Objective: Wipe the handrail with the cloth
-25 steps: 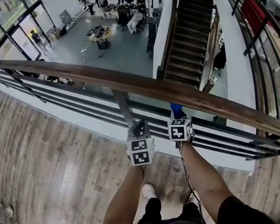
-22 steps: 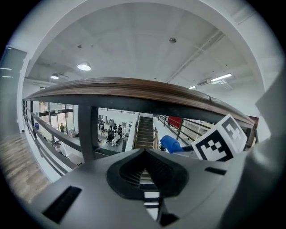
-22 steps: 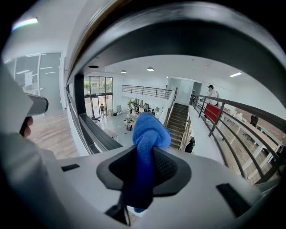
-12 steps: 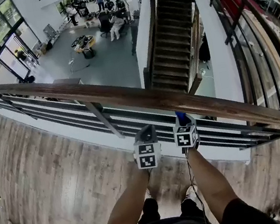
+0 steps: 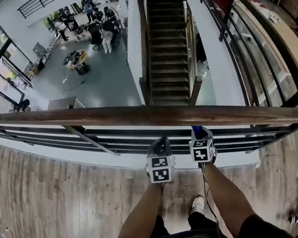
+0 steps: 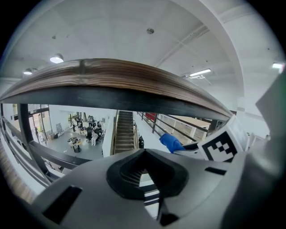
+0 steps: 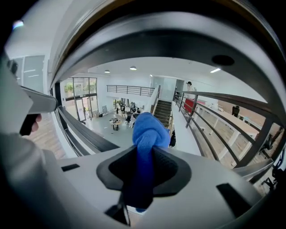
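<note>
The wooden handrail (image 5: 137, 116) crosses the head view from left to right on a black metal railing. Both grippers are held side by side just below it, on my side. My right gripper (image 5: 198, 132) is shut on a blue cloth (image 5: 197, 130), whose bunched end pokes out past the jaws (image 7: 149, 129), close under the rail (image 7: 147, 31). My left gripper (image 5: 161, 143) is shut with nothing in it. In the left gripper view the rail (image 6: 111, 76) arches overhead, and the cloth (image 6: 171, 142) shows to the right.
Black horizontal bars (image 5: 113, 142) and a slanted post (image 5: 87, 139) run under the rail. Beyond is a drop to a lower floor with people at tables (image 5: 84, 27) and a dark staircase (image 5: 164, 44). I stand on wood plank flooring (image 5: 56, 206).
The view has shifted right along the rail: the railing post now lies left of the grippers. Both grippers stay together under the rail, the right still shut on the cloth.
</note>
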